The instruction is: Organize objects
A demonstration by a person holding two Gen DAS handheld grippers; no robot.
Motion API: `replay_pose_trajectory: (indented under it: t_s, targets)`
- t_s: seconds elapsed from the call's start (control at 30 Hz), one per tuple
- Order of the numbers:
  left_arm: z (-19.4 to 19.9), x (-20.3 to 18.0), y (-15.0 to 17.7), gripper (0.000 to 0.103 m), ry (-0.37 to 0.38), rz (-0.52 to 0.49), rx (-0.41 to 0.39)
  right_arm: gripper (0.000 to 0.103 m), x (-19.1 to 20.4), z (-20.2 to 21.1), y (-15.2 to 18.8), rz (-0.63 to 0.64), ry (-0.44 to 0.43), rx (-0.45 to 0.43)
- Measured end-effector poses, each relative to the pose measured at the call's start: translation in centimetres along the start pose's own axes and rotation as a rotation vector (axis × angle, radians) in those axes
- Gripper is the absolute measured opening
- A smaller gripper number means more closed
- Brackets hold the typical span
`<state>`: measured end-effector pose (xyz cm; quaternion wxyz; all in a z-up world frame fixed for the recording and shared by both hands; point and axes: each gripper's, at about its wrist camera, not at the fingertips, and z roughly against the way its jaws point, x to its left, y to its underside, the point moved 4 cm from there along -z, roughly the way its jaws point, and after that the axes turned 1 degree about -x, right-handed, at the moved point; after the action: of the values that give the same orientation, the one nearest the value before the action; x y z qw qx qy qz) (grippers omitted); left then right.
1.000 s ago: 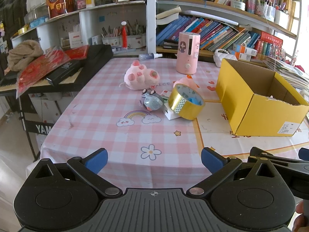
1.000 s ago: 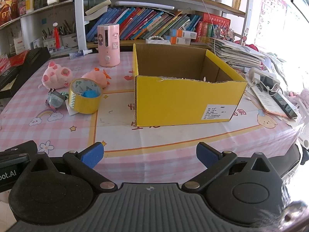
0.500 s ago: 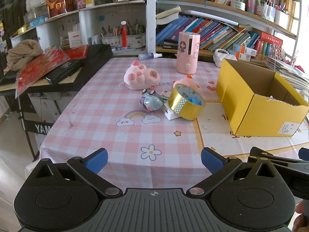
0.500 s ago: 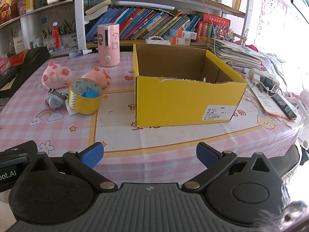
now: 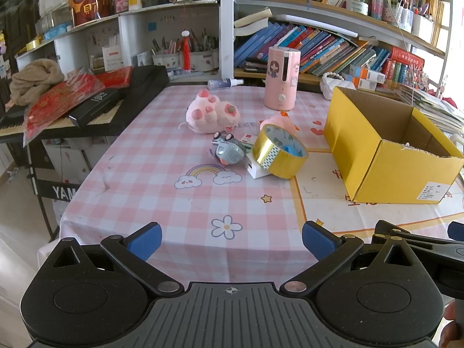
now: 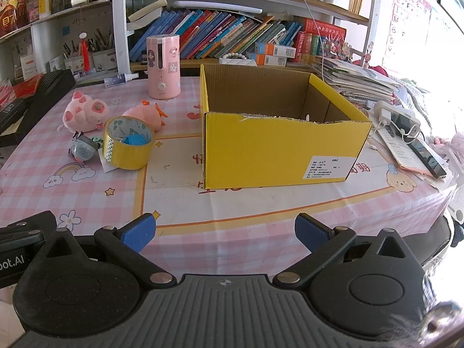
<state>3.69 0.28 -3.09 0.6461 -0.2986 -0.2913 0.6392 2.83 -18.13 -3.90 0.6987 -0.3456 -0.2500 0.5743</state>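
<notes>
On the pink checked tablecloth lie a gold tape roll (image 5: 279,152) (image 6: 127,142), a grey toy mouse (image 5: 229,150) (image 6: 83,148), a pink plush paw (image 5: 213,114) (image 6: 85,112), a pink plush with an orange crest (image 5: 278,121) (image 6: 146,114) and a small white box (image 5: 256,169) under the tape. An open yellow cardboard box (image 5: 388,156) (image 6: 278,148) stands to their right. My left gripper (image 5: 231,239) hangs open over the near table edge, well short of the toys. My right gripper (image 6: 223,232) is open too, in front of the yellow box, holding nothing.
A tall pink humidifier (image 5: 280,79) (image 6: 163,66) and a small spray bottle (image 5: 224,82) stand at the back. A black keyboard (image 5: 95,110) with red packets lies off the left side. Bookshelves fill the rear. Papers and a power strip (image 6: 406,133) lie right of the box.
</notes>
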Motion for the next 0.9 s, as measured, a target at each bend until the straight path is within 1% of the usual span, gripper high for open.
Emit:
replay_pose_trajectory:
  t_s: [0.9]
  targets:
    - [0.0, -0.03, -0.02, 0.103, 0.0, -0.001, 0.0, 0.103, -0.16, 0.1, 0.05, 0.0, 0.001, 0.002]
